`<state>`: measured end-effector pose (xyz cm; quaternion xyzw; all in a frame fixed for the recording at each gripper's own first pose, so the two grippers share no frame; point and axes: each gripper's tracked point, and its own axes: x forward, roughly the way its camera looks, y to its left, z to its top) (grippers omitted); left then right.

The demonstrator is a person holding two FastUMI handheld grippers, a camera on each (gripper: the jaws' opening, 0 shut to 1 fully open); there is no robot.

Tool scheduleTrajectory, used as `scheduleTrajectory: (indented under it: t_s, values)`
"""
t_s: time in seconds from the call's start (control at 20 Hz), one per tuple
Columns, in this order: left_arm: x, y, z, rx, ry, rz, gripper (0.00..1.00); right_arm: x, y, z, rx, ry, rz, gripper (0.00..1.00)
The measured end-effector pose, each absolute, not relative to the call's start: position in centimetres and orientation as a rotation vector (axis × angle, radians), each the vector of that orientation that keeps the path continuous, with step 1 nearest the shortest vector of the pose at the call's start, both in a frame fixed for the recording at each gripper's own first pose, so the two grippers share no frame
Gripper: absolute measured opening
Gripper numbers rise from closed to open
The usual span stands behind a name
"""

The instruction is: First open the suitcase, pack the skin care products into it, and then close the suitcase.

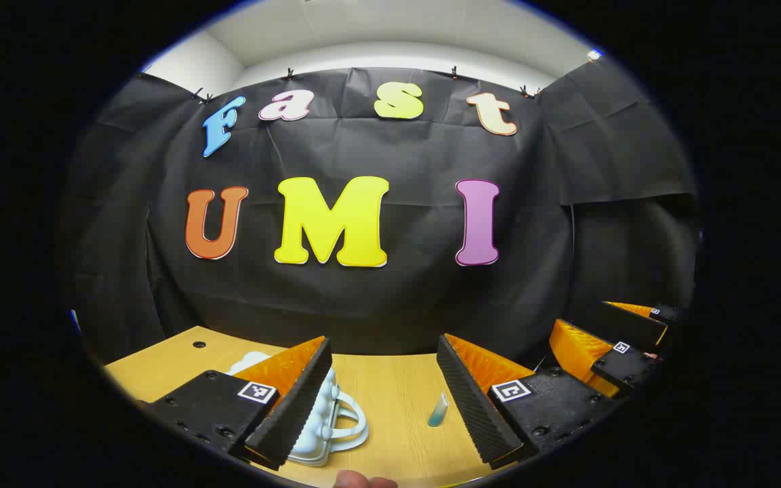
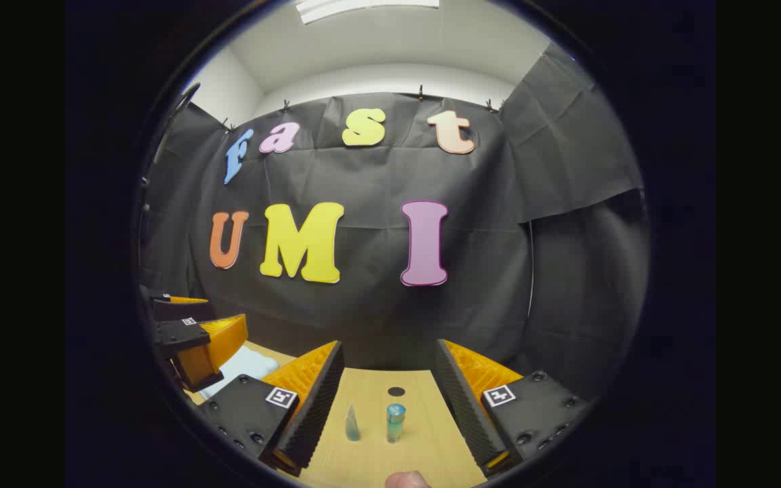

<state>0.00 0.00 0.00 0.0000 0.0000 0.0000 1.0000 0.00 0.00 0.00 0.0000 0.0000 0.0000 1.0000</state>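
A small pale suitcase point(image 1: 329, 423) with a bumpy shell and a loop handle lies flat on the wooden table point(image 1: 390, 393), partly behind my left gripper's left finger. My left gripper point(image 1: 384, 346) hangs open above the table, nothing between its pads. A small blue tube point(image 1: 438, 411) stands by its right finger. In the right gripper view the same tube point(image 2: 352, 423) and a clear bottle with a blue cap point(image 2: 395, 421) stand side by side between the fingers of my open right gripper point(image 2: 389, 349). The suitcase's point(image 2: 241, 366) pale corner shows at the left.
The black cloth wall closes off the table's far edge. A small round hole point(image 2: 396, 391) sits in the tabletop behind the bottle, another hole point(image 1: 198, 344) at the far left. A thumb tip point(image 2: 407, 480) shows at the bottom edge. The grippers are side by side.
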Motion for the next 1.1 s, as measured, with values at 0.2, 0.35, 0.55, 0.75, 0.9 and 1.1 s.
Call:
scheduleTrajectory:
  t_s: [0.2,0.35,0.55,0.75,0.9,1.1]
  values:
    - [0.12,0.60,0.44,0.012,-0.016,0.014,0.99,0.44,0.38,0.08,0.005,0.003,0.004,0.81]
    - [0.31,0.78,0.39,0.016,-0.015,0.016,0.99,0.48,0.77,0.13,0.004,0.001,0.011,0.82]
    - [0.46,0.77,0.33,0.025,-0.015,0.014,0.99,0.75,0.86,0.10,0.005,0.001,0.013,0.81]
    - [0.47,0.70,0.30,0.032,-0.014,0.014,0.99,0.95,0.85,0.14,0.010,0.003,0.011,0.81]
    - [0.66,0.73,0.04,0.031,-0.009,0.013,0.99,1.03,0.66,-0.04,0.013,0.010,0.008,0.81]
    - [0.90,0.54,-0.18,0.031,-0.005,0.009,0.99,1.03,0.37,-0.18,0.012,0.011,0.001,0.81]
